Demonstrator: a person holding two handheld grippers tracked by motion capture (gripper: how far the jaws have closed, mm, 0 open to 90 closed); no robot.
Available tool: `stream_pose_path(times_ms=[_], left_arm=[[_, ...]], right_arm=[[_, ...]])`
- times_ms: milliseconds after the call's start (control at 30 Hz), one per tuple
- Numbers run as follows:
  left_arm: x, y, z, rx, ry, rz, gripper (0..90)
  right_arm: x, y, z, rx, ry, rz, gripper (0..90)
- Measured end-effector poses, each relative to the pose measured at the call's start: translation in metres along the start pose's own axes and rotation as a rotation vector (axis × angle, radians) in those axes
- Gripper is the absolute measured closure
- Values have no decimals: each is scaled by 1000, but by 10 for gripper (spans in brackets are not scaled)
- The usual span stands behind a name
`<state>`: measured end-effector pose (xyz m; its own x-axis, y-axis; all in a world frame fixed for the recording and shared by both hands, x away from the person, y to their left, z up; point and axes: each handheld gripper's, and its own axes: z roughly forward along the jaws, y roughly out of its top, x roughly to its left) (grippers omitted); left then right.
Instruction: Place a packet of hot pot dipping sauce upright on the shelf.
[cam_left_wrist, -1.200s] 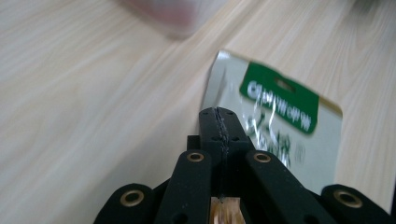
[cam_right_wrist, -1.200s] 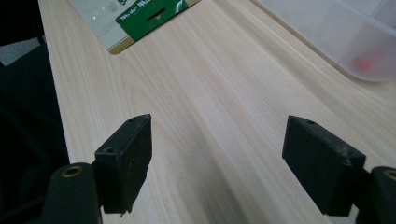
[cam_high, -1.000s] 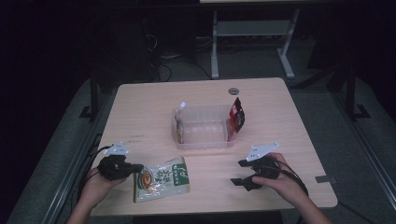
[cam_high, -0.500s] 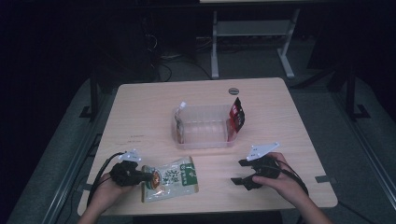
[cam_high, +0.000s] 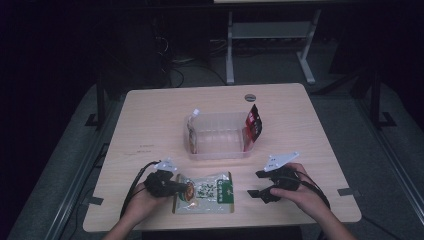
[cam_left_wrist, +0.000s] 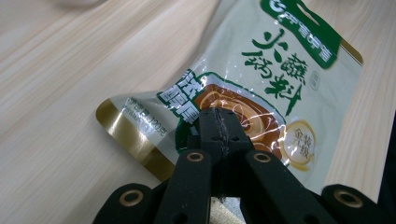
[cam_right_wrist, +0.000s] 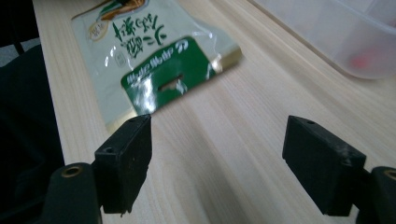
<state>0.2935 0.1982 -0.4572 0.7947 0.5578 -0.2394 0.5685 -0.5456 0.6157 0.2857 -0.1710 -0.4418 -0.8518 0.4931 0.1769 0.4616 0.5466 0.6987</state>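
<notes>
High view: sauce pouch flat, lengthwise left-right.

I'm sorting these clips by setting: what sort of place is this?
Probably a lab or recording room, not a home: a lone wooden table under a spotlight, dark surroundings, cables on the floor, a metal stand behind.

Bare tabletop left of clear bin; red packet blocks bin's right end.
</notes>
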Motion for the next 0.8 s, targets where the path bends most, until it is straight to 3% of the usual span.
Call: stream_pose_path(times_ms=[100, 233, 300, 367, 433, 500, 633, 733, 800], left_arm=[[-4, 8, 6, 10, -5, 28, 900], [-7, 18, 5, 6, -3, 100, 897], [-8, 27, 5, 12, 0, 172, 780], [-11, 34, 7, -9, -3, 215, 703], [-10, 42, 9, -2, 19, 267, 641], [-7, 46, 13, 8, 2, 278, 589], [-1, 45, 25, 72, -39, 273, 517], [2, 41, 25, 57, -63, 252, 489], [4, 38, 26, 75, -81, 235, 489]], right_arm=[[0, -1, 0, 12, 12, 8, 227], [0, -1, 0, 8, 10, 8, 227], [0, -1, 0, 6, 8, 13, 228], [-1, -1, -1, 7, 5, 15, 227], [-1, -1, -1, 7, 6, 16, 228], [-1, -2, -1, 5, 6, 15, 228], [-2, -2, -2, 4, 5, 16, 228], [-1, -2, -3, 4, 6, 23, 228], [-1, -2, -3, 3, 4, 19, 227]])
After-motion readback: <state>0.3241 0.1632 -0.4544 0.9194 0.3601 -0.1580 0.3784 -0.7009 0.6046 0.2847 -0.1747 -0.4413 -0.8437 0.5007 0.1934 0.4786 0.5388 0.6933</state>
